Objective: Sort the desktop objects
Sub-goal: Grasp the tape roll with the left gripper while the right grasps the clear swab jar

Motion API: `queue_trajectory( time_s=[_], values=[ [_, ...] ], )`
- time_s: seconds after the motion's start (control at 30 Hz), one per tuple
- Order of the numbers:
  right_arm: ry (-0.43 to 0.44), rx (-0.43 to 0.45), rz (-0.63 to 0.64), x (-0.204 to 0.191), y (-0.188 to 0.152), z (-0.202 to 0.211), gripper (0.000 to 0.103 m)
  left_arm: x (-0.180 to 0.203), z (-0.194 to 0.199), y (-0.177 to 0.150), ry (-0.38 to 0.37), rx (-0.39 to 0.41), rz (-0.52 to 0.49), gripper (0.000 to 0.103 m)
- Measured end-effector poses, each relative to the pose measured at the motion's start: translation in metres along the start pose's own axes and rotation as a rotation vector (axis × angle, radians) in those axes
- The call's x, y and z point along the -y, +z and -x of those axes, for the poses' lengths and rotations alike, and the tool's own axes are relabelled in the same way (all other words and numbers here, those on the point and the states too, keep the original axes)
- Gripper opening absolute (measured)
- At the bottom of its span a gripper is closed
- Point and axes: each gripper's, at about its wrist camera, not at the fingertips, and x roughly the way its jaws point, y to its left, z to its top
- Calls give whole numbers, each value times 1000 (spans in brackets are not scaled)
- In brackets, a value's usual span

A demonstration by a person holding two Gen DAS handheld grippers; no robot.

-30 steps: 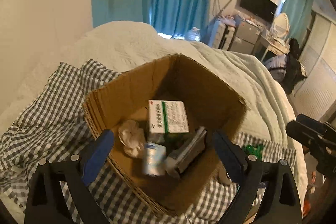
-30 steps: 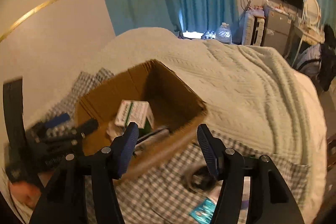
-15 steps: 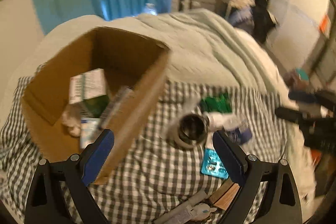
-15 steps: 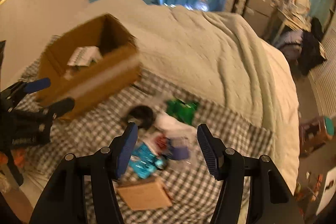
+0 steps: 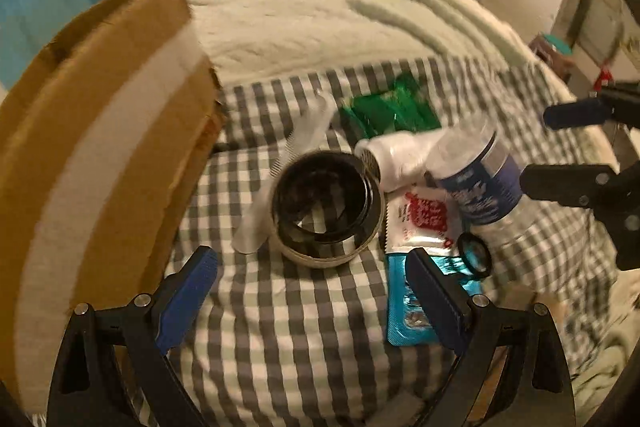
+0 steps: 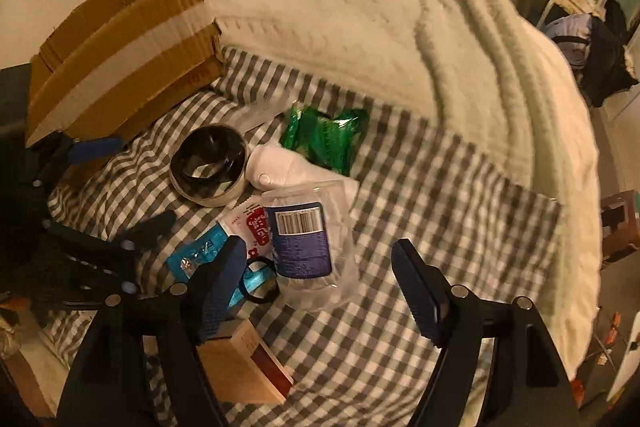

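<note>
Checked cloth [image 6: 420, 339] on the bed carries the clutter, beside the cardboard box [image 6: 120, 39] at its far left corner. Both grippers hang empty: left gripper [image 5: 312, 291] spread near the tape roll [image 5: 326, 205], right gripper [image 6: 320, 291], jaws just widening, near the clear bottle [image 6: 308, 247]. Next, I judge, close on one.

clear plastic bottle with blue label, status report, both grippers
Right hand-held gripper open, jaws just widened, nothing gripped. Left hand-held gripper open, empty. Clear plastic bottle with blue label lies on checked cloth. Black ring beside it.
</note>
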Motion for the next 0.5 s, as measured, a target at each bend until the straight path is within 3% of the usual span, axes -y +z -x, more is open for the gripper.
queue_trajectory(
  time_s=[0.17,0.47,0.5],
  values=[
    [39,-30,-48,7,0,-27,77,5,-26,2,-21,-24,-10,97],
    [43,-85,-81,10,2,-58,77,-1,-55,15,-58,-40,67,97],
    [49,-84,-79,10,2,-58,74,-3,-55,16,-65,-43,75,93]
  ],
)
